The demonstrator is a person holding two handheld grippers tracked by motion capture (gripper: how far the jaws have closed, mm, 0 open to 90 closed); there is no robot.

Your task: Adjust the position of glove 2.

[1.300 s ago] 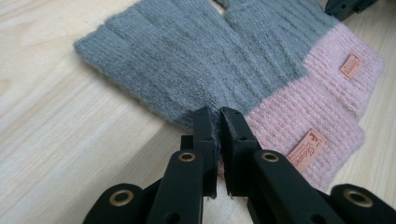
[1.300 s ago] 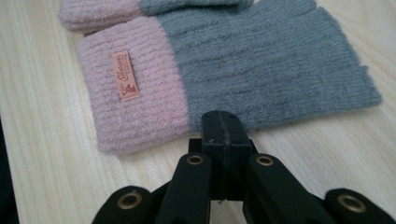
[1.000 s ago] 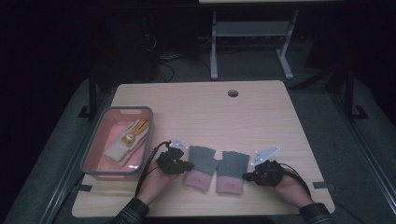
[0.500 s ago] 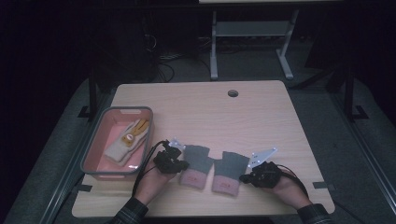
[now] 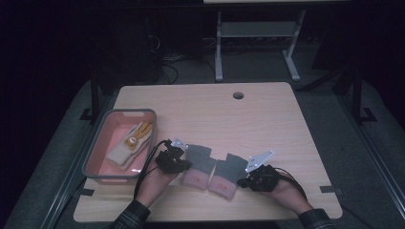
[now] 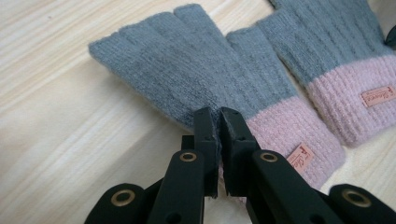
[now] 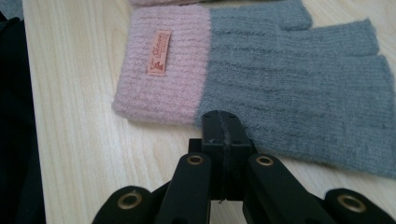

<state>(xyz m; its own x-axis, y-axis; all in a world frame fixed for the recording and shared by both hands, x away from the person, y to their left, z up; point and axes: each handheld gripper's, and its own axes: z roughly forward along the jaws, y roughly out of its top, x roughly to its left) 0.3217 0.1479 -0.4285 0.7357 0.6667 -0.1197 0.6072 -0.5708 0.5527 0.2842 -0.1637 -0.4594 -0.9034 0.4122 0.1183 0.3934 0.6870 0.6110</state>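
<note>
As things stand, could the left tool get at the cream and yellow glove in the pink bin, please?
Probably yes, but not at once. The left tool is shut on the left grey and pink glove, so it must let go first. The bin sits just beside it, open-topped, with nothing over the cream and yellow glove.

Each glove carries a small orange tag sewn on its pink cuff, printed in script lettering too small to read for certain. One tag (image 7: 159, 52) lies beyond the right tongs (image 7: 224, 122), up and to the left. Two more tags (image 6: 299, 157) (image 6: 377, 96) sit right of the left tongs (image 6: 218, 122).
</note>
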